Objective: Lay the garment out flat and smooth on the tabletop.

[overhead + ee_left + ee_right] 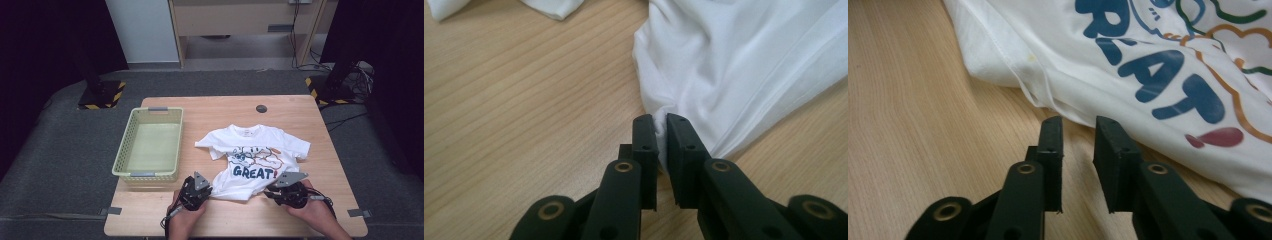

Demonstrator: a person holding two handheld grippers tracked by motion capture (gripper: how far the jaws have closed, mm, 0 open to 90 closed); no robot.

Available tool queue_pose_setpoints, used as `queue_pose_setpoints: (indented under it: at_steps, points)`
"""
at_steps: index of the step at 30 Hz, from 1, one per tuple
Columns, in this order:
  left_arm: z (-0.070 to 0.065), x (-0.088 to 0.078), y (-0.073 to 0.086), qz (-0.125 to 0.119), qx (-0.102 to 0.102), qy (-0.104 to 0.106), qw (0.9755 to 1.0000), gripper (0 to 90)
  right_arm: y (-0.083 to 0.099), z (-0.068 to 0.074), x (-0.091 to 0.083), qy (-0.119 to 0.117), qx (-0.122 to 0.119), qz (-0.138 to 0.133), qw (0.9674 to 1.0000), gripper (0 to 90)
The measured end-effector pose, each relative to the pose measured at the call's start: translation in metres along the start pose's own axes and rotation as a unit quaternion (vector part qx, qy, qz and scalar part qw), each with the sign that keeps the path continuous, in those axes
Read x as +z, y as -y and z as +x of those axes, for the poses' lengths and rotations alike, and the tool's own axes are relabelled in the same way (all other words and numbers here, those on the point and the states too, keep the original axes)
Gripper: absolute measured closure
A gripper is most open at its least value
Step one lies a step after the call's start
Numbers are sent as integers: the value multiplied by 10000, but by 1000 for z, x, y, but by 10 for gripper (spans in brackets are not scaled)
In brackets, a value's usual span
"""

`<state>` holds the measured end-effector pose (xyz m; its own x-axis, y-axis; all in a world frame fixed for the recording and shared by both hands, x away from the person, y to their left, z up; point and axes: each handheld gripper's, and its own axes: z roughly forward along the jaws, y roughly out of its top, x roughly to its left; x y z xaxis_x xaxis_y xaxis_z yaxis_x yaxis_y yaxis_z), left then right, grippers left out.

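Left tongs (662,131) clamped on white tee (255,160) hem corner, flat on surface (320,200). Right tongs (1078,135) apart, nothing between, just short of hem.

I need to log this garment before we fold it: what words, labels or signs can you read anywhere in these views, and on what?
"GREAT!" in dark blue capitals, with a red exclamation mark, on the front of the white T-shirt; the right gripper view shows part of it, "EAT!".
Neck label inside the T-shirt collar: too small to read.
Green basket: no readable text.
Table: no readable text.
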<state>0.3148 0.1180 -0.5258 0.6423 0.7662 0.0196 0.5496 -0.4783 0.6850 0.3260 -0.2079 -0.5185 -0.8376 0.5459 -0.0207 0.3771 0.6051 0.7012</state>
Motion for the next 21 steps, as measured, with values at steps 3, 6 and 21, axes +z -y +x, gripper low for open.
queue_pose_setpoints:
  at_steps: [3,6,21]
  points:
    - [0,1,1,-23,-25,-2,10000,826,-2,3,3,-64,6,-125,9999,686]
    - [1,1,1,-37,-46,6,10000,821,-4,6,8,-134,-93,-127,9998,669]
    - [1,0,1,-156,-163,98,9997,815,-16,8,22,-231,-202,71,9995,900]
